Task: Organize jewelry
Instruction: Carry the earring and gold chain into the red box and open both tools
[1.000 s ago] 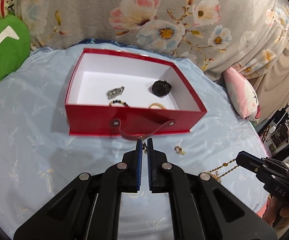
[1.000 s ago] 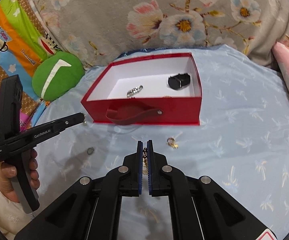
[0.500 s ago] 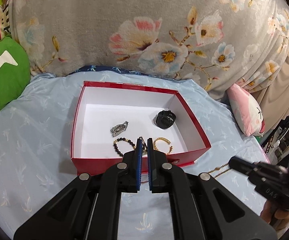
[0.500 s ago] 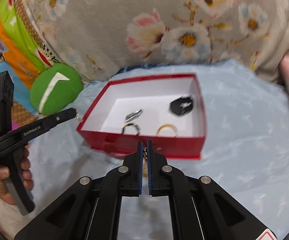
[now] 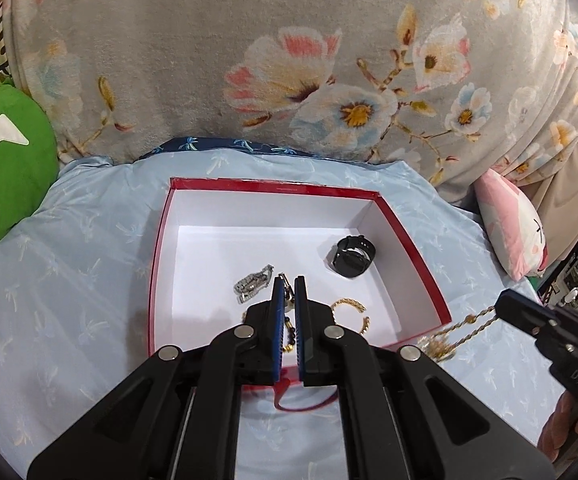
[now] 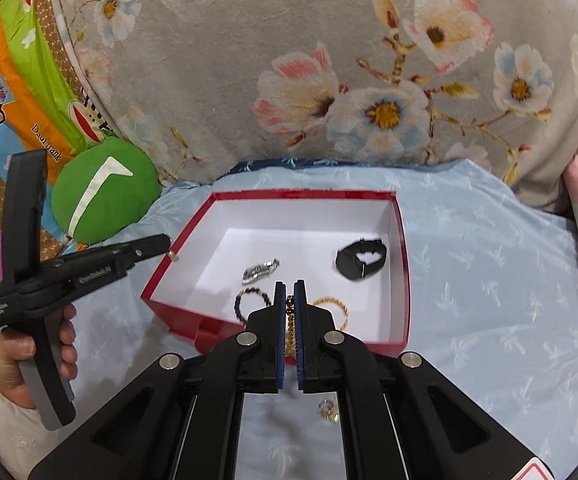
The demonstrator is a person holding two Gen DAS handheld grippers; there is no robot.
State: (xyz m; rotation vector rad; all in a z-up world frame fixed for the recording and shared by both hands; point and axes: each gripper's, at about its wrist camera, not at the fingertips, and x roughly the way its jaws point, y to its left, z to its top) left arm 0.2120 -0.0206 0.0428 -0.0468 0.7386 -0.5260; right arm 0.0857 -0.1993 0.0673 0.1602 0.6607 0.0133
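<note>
A red box (image 5: 417, 258) (image 6: 402, 240) with a white inside holds a black watch (image 5: 352, 257) (image 6: 360, 259), a silver watch (image 5: 253, 283) (image 6: 260, 271), a black bead bracelet (image 6: 252, 300) and a gold bracelet (image 5: 349, 307) (image 6: 335, 307). My left gripper (image 5: 287, 280) is shut on a small gold piece above the box's front; it also shows in the right wrist view (image 6: 167, 243). My right gripper (image 6: 289, 285) is shut on a gold chain necklace (image 5: 455, 330) (image 6: 290, 320) that hangs at the box's right front corner.
The box stands on a light blue sheet (image 5: 69, 264). A small gold ring (image 6: 328, 408) lies on the sheet below my right gripper. A green cushion (image 5: 1, 160) lies left, a pink one (image 5: 509, 224) right, a floral blanket (image 5: 289, 60) behind.
Both grippers have risen and moved forward from the sheet to over the box, each carrying its piece. The gold chain has lifted off the sheet.
</note>
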